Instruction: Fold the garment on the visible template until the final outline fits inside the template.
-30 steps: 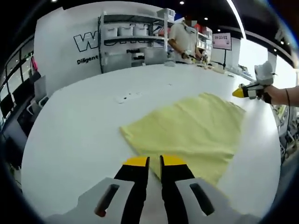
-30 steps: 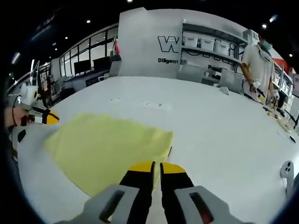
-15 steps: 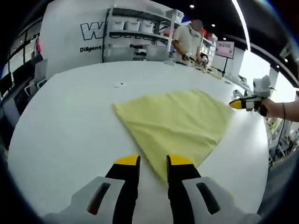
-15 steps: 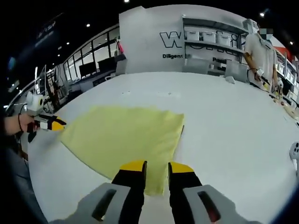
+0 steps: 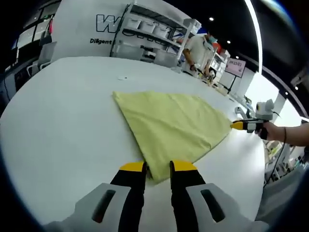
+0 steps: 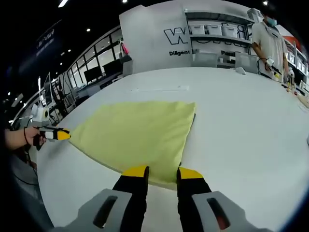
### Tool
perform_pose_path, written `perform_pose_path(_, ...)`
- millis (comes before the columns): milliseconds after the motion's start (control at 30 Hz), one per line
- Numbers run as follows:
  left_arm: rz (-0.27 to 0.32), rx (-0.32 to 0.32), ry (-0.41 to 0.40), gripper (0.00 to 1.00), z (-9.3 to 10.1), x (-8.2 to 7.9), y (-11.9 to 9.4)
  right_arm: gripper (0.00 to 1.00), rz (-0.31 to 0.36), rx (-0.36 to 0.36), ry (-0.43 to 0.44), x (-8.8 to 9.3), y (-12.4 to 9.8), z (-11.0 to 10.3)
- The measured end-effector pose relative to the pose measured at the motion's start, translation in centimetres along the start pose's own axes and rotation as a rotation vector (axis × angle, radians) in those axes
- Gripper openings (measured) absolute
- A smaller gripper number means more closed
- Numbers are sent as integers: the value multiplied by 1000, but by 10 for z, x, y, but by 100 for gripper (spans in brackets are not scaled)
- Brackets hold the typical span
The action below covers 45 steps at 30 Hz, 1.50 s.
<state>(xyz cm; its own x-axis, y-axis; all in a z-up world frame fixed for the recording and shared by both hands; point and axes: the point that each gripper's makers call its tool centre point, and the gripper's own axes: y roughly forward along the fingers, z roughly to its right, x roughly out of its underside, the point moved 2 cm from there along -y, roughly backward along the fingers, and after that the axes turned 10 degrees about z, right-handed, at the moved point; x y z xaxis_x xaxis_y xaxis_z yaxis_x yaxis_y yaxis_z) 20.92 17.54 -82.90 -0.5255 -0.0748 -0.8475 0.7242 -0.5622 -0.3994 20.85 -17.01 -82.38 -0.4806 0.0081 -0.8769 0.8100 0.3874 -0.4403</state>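
Both yellow-tipped grippers poised at opposite corners of the flat yellow cloth on the white table.

In the left gripper view, the left gripper (image 5: 157,166) has its jaws spread, the near corner of the pale yellow folded garment (image 5: 169,123) sitting right at the gap between the tips. Over in the right gripper view, the right gripper (image 6: 162,172) is parted too, its tips at the garment's near edge, cloth showing between them. The garment lies flat and smooth on the round white table (image 5: 58,125), roughly four-sided, one corner to each gripper. Far side of the table, a person in a light shirt (image 6: 268,41) stands by grey shelving with storage bins (image 6: 217,34), under dark lettering on the white wall (image 5: 108,24).
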Motion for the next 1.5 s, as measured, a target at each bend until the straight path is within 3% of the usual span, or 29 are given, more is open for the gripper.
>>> perform_pose_path(67,-7,-1,-5,6,-1,2,0,12,-1,-1,0,0,1,1)
perform_pose_path(133,-5,12,0,2,0,1,0,0,-14,-9,3,2,2,1)
perform_pose_path(333,15,27,-18,0,-1,-3,-3,0,-63,20,-45,4,2,4)
perform_pose_path(433,12,24,-9,0,-6,-5,-7,0,-74,49,-20,5,0,10)
perform_pose_path(500,19,7,11,0,-13,-6,-12,0,-71,59,-48,4,-4,15)
perform_pose_path(533,19,-26,61,0,-23,-7,-14,0,-79,63,-46,4,-5,17)
perform_pose_path(600,16,-29,10,0,-27,-6,-16,0,-88,92,-19,6,-7,21)
perform_pose_path(667,8,-52,53,0,-29,-5,-17,0,-106,98,-41,10,-6,18)
perform_pose_path(733,15,-1,41,0,-16,-4,-15,0,-112,97,-7,11,-4,14)
perform_pose_path(767,11,40,102,0,-9,-3,-16,0,-108,89,-21,10,-3,11)
perform_pose_path(800,10,18,127,0,-12,-2,-19,0,-112,54,-80,8,-3,8)
perform_pose_path(867,10,21,98,0,-14,0,-21,0,-102,45,-48,8,-5,6)
perform_pose_path(900,16,12,18,0,-16,3,-24,0,-101,41,-39,8,-6,6)
perform_pose_path(933,22,2,24,0,-21,3,-25,0,-106,51,-52,9,-8,7)
perform_pose_path(967,33,-22,58,0,-26,2,-27,0,-136,56,-128,13,-11,11)
perform_pose_path(1000,24,-27,132,0,-28,3,-27,0,-155,51,-146,16,-11,10)
perform_pose_path(1067,15,-30,206,0,-24,2,-26,0,-140,63,-142,14,-8,6)
perform_pose_path(1133,12,-29,227,0,-19,2,-25,0,-123,65,-123,12,-8,7)
perform_pose_path(1267,36,-16,188,2,-13,-3,-29,0,-63,56,-126,3,-12,1)
perform_pose_path(1500,50,-54,126,0,-22,-3,-41,0,-35,96,-95,0,-24,4)
